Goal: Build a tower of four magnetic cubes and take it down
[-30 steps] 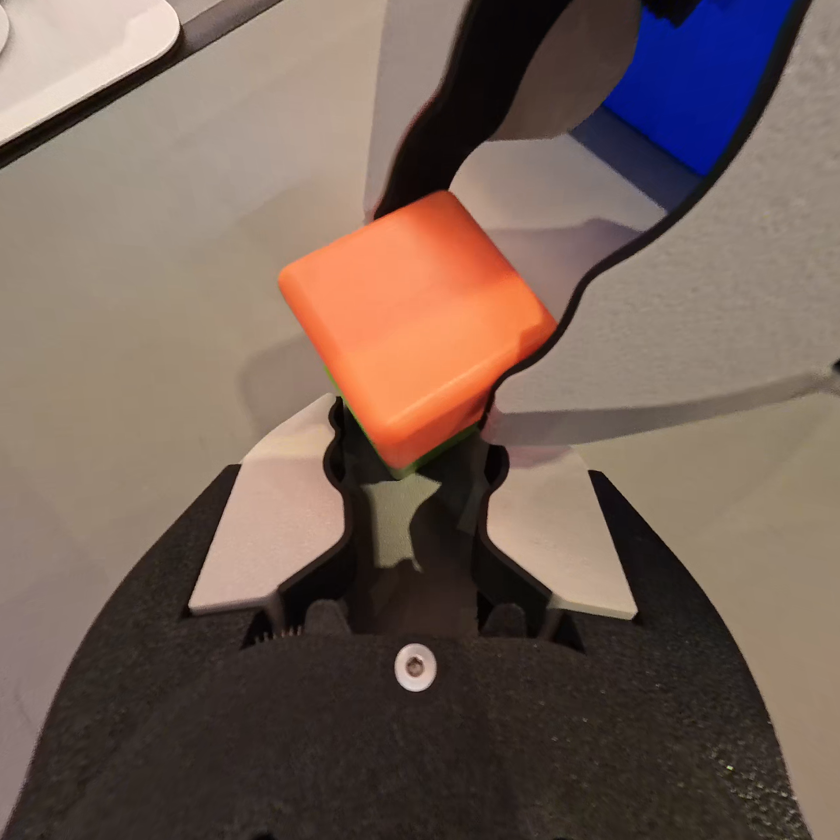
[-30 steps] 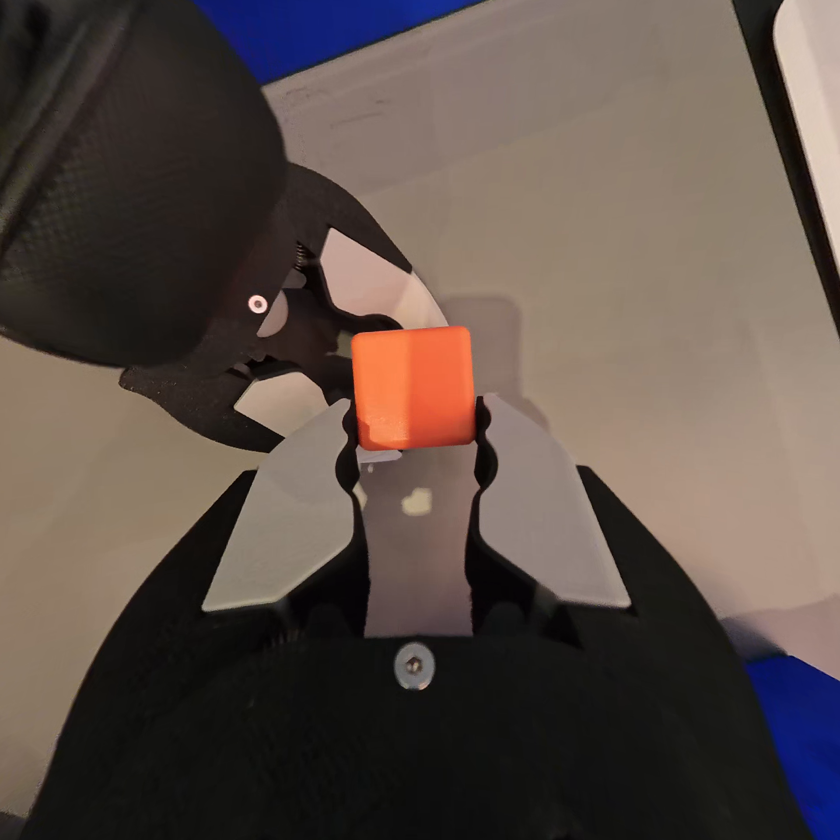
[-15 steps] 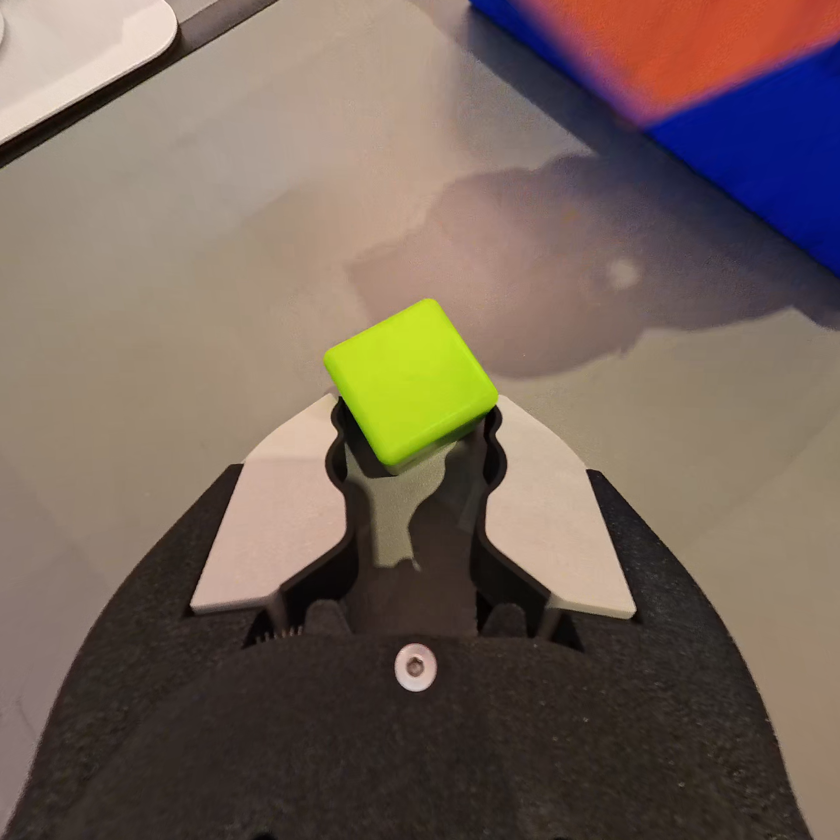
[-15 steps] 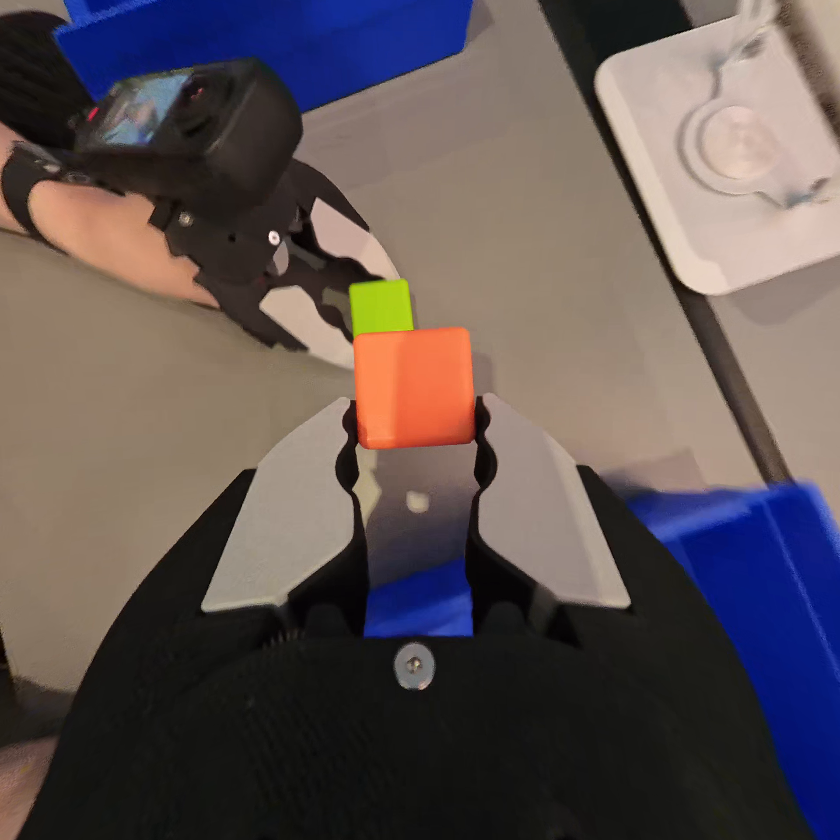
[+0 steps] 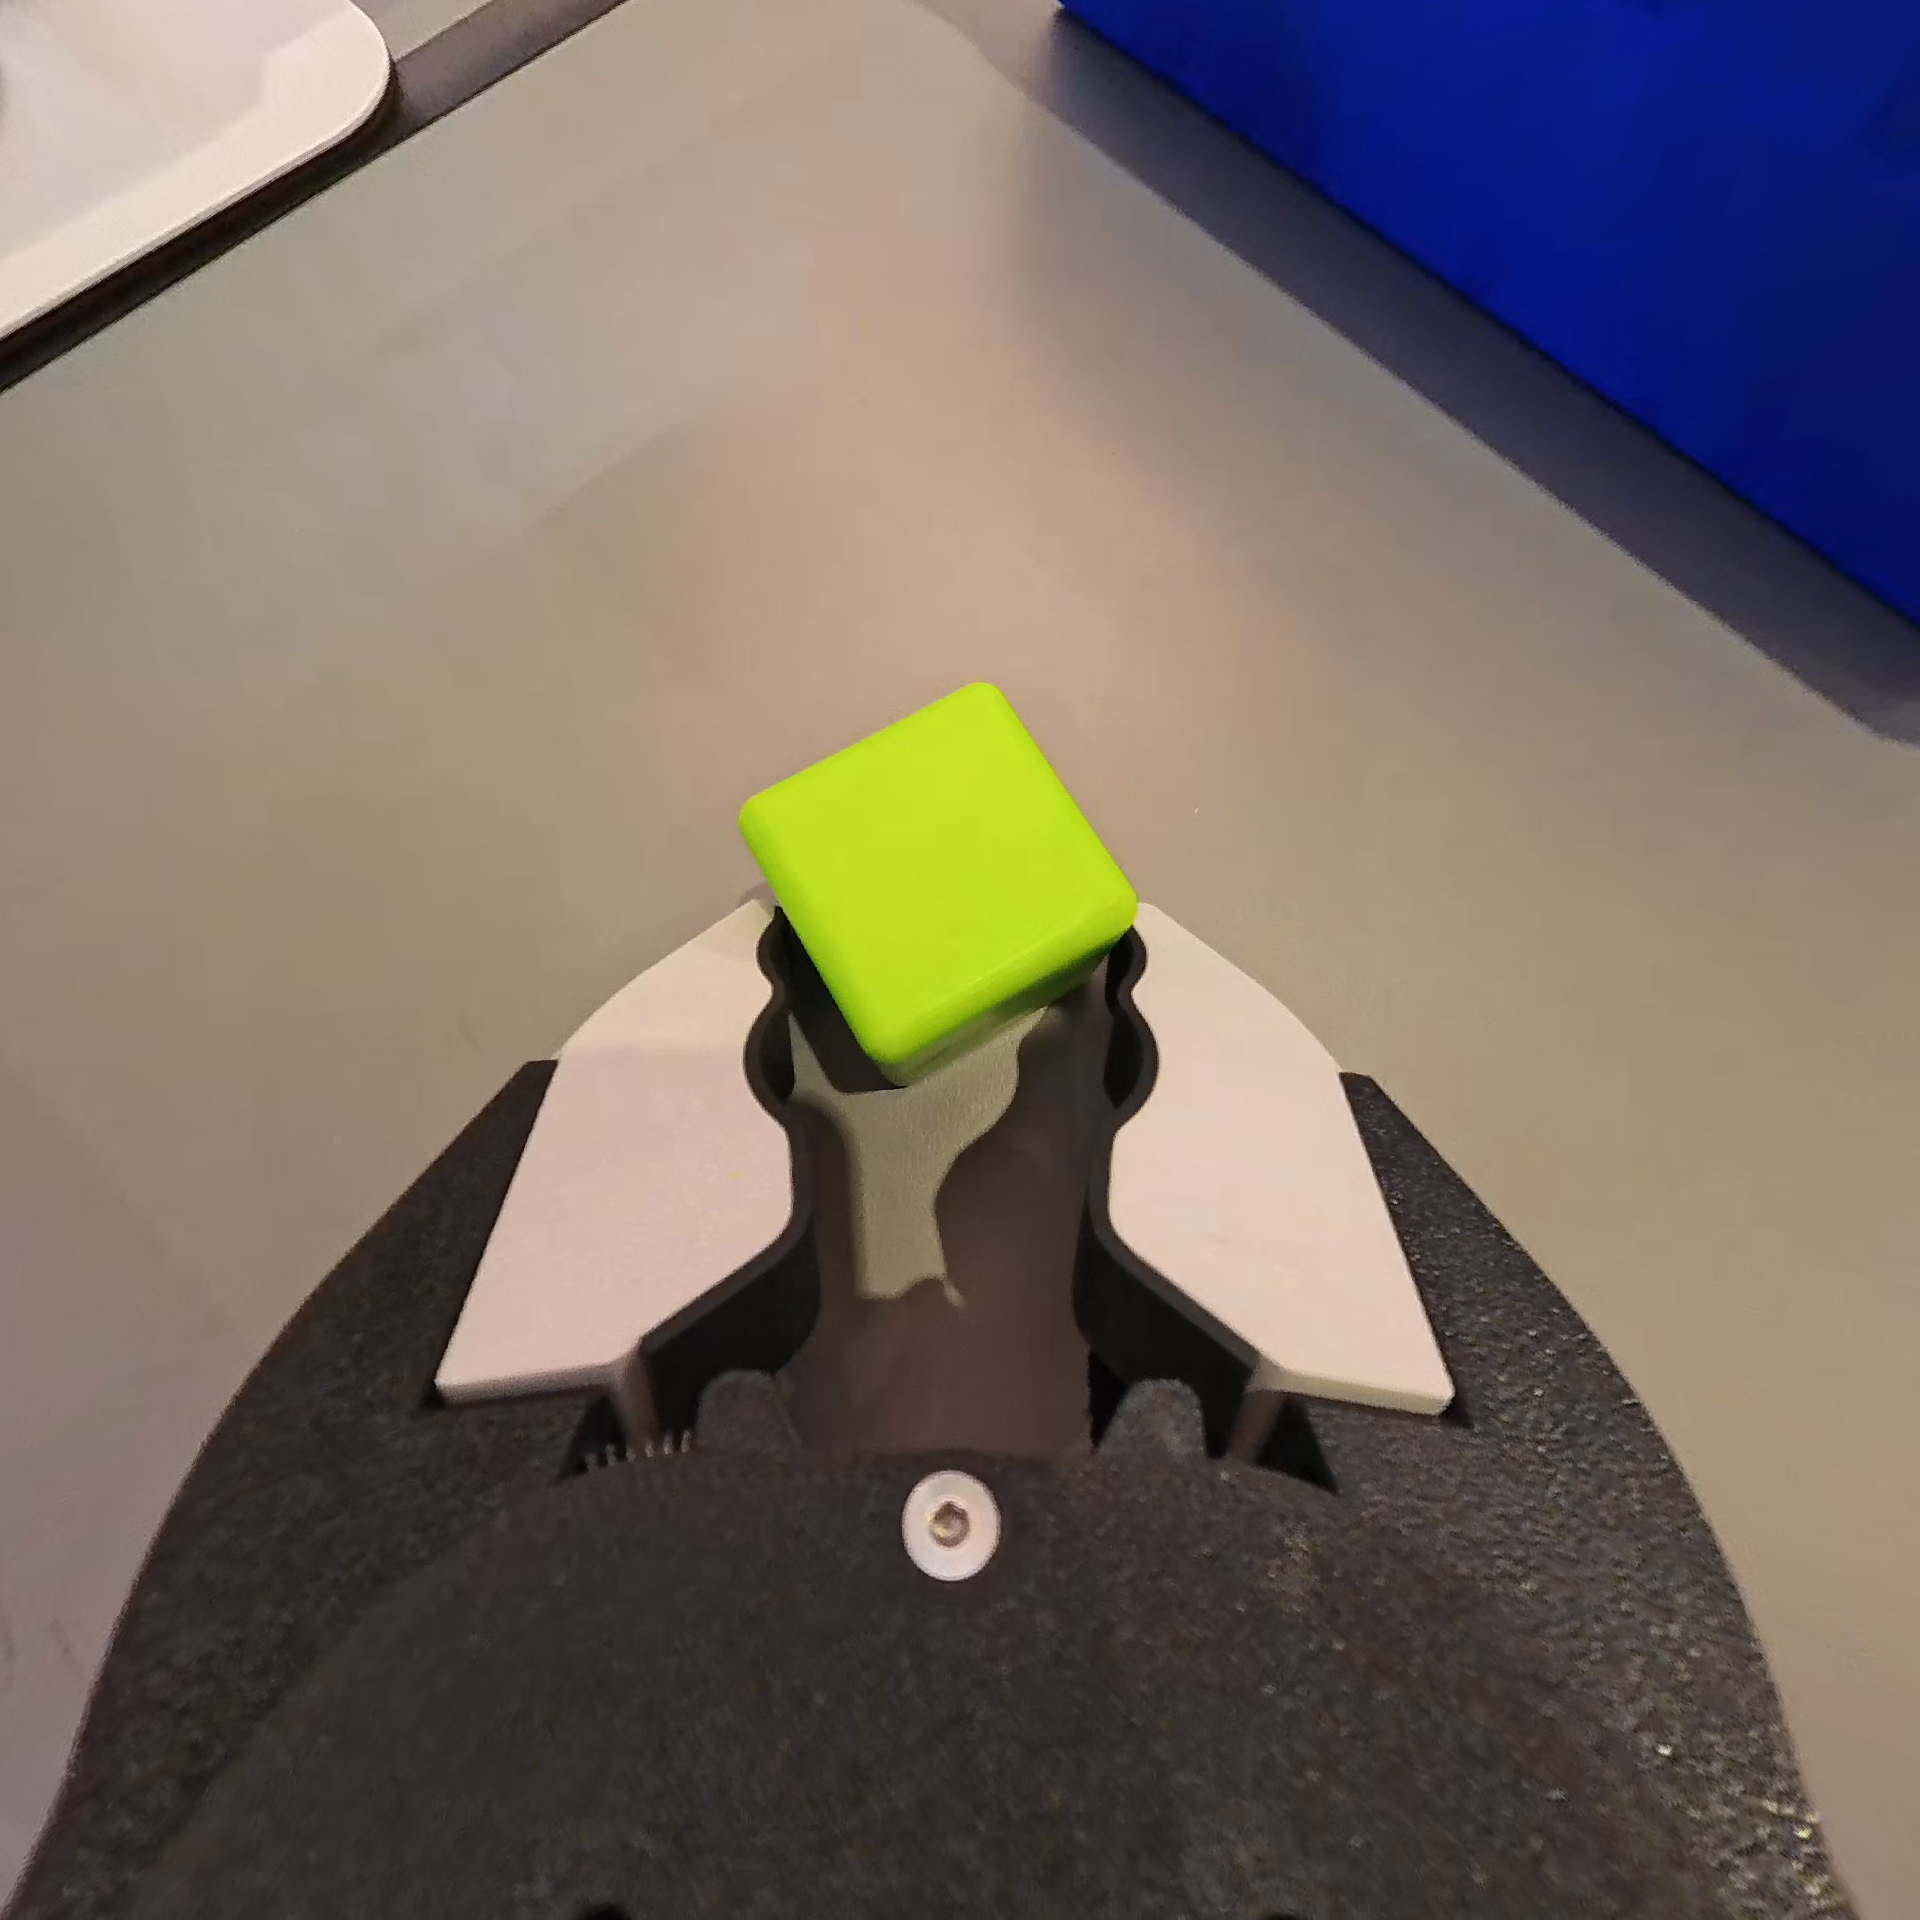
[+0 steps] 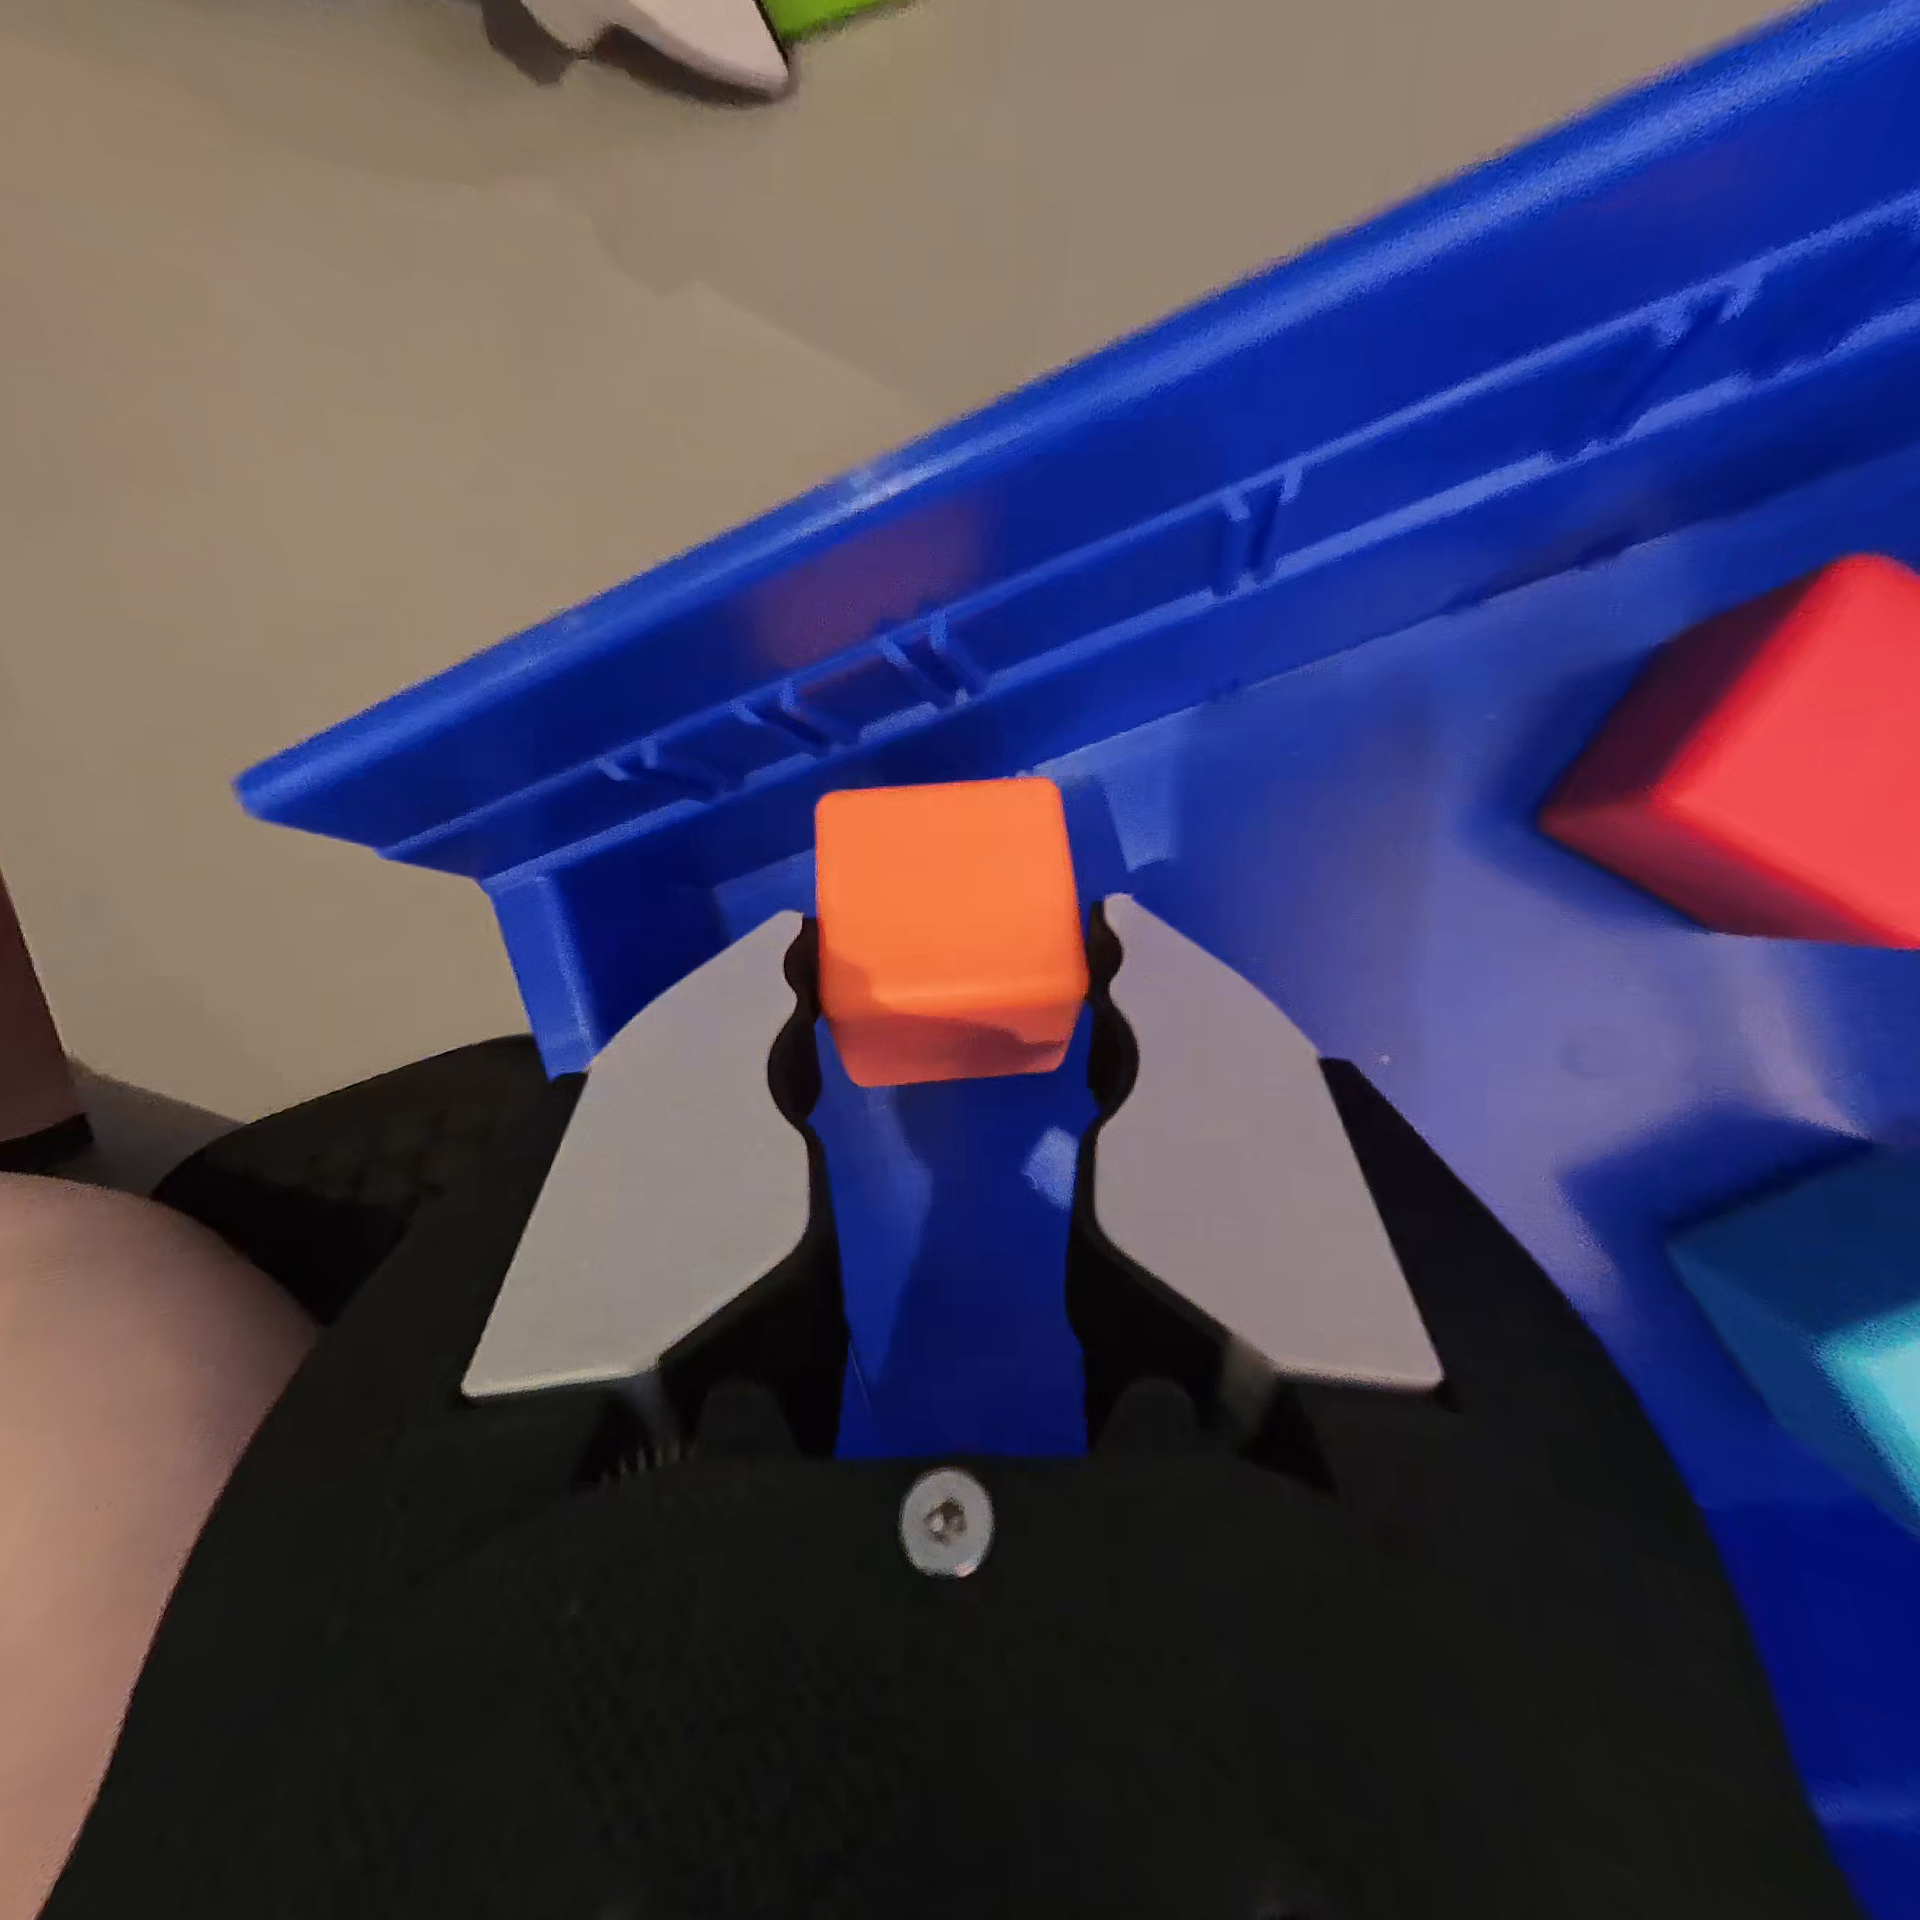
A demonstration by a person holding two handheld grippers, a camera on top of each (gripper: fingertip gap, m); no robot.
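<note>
My left gripper is shut on a lime green cube, turned cornerwise between the fingertips, over the grey table. My right gripper is shut on an orange cube and holds it over the inside of a blue bin. A red cube and a teal cube lie in that bin at the right. The left gripper's finger and a sliver of the green cube show at the top edge of the right wrist view.
The blue bin stands at the upper right of the left wrist view. A white tray lies at the upper left past the table's dark edge. A person's arm shows at the lower left of the right wrist view. My hands' fingertips stand some 20 centimetres from each other.
The orange cube came off the green cube. My right gripper carried it away to over the blue bin. My left gripper stayed in place, holding the green cube.
</note>
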